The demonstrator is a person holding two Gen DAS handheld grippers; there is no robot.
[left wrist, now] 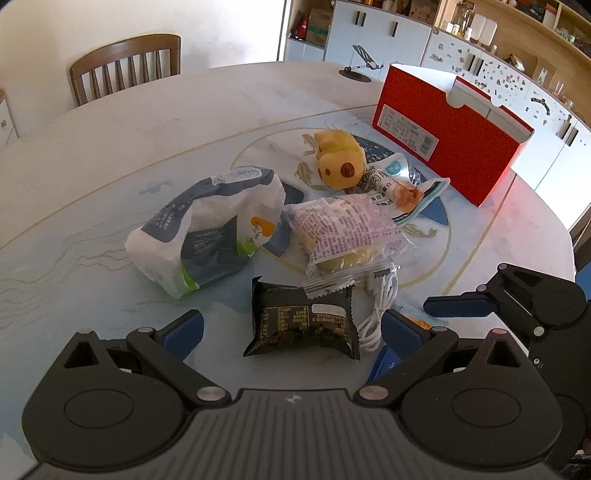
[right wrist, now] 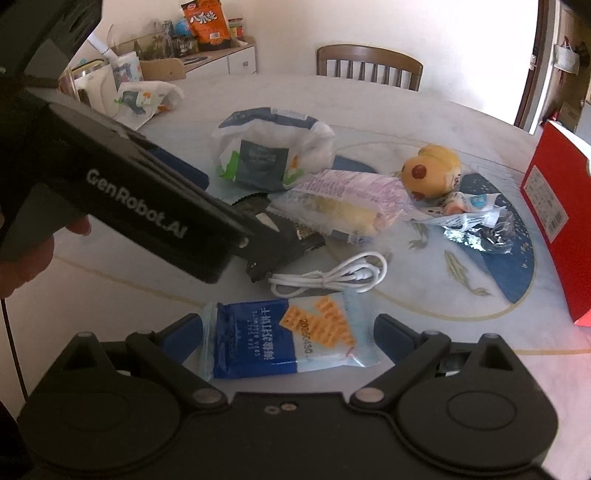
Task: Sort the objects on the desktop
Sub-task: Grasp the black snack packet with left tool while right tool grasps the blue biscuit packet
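Left gripper (left wrist: 291, 328), jaws wide, straddles the black packet (left wrist: 301, 321) lying crosswise; right gripper (right wrist: 288, 338), equally wide, flanks the blue packet (right wrist: 284, 338), also crosswise.

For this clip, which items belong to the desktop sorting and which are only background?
Job:
black foil snack packet between the open left gripper
blue and white cracker packet between the open right gripper
coiled white cable
yellow plush toy
red cardboard box

Background:
brown wooden chair
orange snack bag on the cabinet
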